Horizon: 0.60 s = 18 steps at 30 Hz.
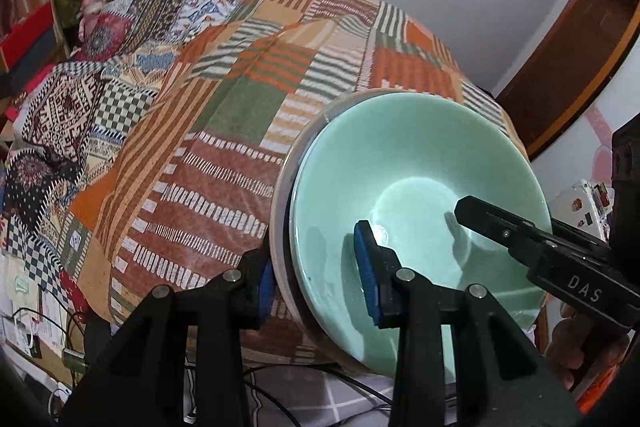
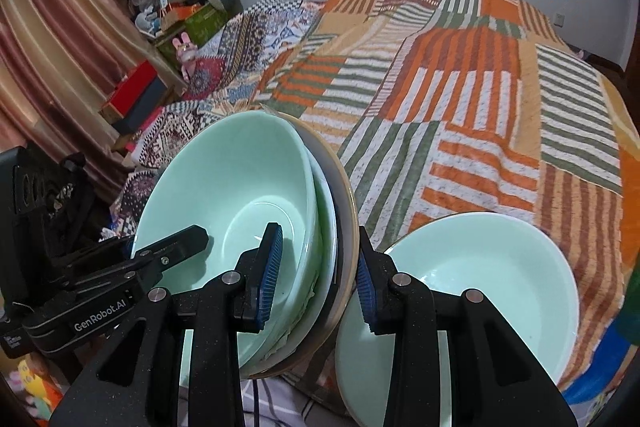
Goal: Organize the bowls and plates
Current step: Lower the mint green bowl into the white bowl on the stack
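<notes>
Stack: a glossy pale-green bowl [image 1: 416,195] sat nested in a second green dish and a wider plate [image 2: 347,195] with a tan rim; smooth, round, glazed ware, tilted in both views.
Stack's place: held between the two claws above the near edge of the bed.
Left claw [image 1: 318,277]: narrow; its ribbed blue pads [image 1: 366,269] stood on either side of the stack's rim, one inside the green bowl and one against the plate's outer face, gripping it.
Right claw [image 2: 320,277]: narrow likewise, clamped across the opposite rim, one blue pad inside the bowl and the other behind the plate.
Claw bodies: matte black, speckled plastic with round metal pins.
Second bowl [image 2: 480,287]: same pale green, glossy and deep, resting on the bed just beside the right claw, apart from the stack.
Bed cover [image 1: 224,115]: quilted patchwork of orange, green and cream stripes, slightly creased.
Second quilt [image 1: 64,115]: dense checks and medallion prints, rumpled, beside the striped one.
Person: a hand [image 1: 588,351] showed at the lower right of the left view.
</notes>
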Tool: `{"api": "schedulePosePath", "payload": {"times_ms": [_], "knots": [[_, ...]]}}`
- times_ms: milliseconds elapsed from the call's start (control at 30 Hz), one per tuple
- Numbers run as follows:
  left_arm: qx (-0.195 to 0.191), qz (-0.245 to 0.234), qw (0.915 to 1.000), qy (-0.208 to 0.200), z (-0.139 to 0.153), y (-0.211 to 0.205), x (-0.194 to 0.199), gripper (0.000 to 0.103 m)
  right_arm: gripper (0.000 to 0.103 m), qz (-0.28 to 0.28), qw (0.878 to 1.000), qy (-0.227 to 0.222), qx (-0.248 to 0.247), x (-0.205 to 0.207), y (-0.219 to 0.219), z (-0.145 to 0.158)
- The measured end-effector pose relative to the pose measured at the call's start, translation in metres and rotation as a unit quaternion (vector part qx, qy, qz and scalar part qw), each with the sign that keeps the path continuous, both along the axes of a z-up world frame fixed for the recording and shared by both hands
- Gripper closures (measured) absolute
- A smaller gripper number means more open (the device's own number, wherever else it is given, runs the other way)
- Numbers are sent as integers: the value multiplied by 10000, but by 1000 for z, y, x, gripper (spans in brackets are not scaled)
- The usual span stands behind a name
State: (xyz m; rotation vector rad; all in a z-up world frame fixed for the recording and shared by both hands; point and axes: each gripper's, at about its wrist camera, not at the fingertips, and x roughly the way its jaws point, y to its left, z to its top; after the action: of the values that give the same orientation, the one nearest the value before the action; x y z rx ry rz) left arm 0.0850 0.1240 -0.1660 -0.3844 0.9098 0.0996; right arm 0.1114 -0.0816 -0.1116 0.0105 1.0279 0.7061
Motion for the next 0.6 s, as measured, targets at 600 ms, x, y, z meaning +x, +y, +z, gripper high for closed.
{"api": "schedulePosePath", "payload": {"times_ms": [600], "knots": [[159,-428,9979,-468,43,-46,-5,67,71,-401,9981,-341,336,-12,-52,29]]}}
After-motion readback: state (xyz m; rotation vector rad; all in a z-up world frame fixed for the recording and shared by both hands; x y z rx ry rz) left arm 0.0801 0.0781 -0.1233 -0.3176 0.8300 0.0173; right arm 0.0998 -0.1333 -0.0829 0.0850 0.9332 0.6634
